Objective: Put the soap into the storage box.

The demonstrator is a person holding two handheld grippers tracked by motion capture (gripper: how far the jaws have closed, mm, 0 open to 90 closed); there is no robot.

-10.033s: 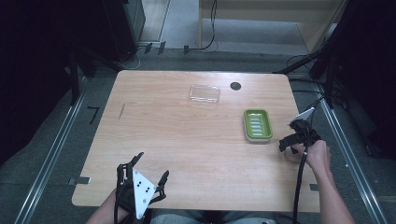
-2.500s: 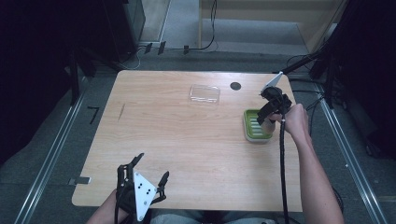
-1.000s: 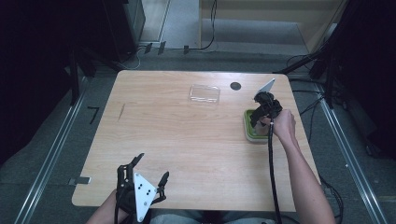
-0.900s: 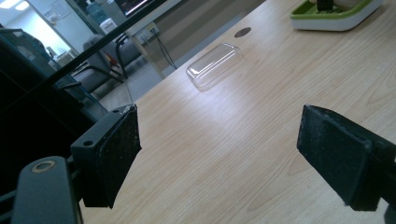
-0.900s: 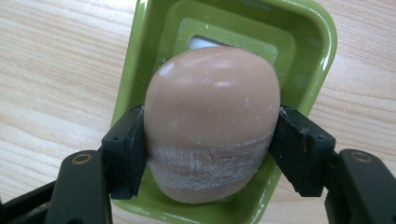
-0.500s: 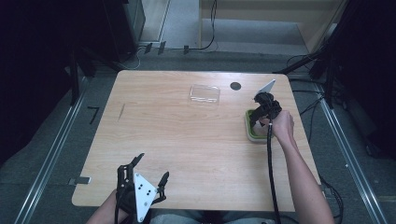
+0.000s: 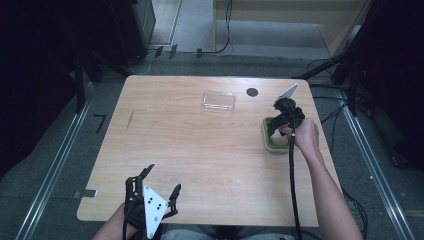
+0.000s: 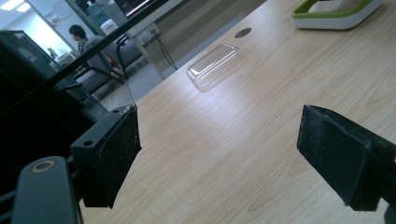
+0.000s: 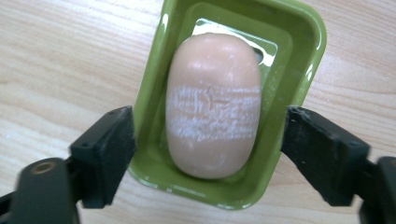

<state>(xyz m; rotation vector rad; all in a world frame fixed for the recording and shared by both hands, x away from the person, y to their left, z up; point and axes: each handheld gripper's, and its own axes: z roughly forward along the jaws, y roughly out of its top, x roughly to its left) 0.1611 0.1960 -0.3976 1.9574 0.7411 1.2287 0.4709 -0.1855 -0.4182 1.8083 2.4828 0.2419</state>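
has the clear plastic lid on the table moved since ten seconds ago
No. The clear plastic lid lies beside the round dark hole, as before.

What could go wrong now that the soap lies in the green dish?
1. The right hand-held gripper has just been opening; its jaws straddle the green dish, so lifting carelessly might catch a wall and tip it.
2. The soap looks smooth and rounded and might slide if the dish is bumped.
3. The dish sits near the table edge, so a knock might push it off.
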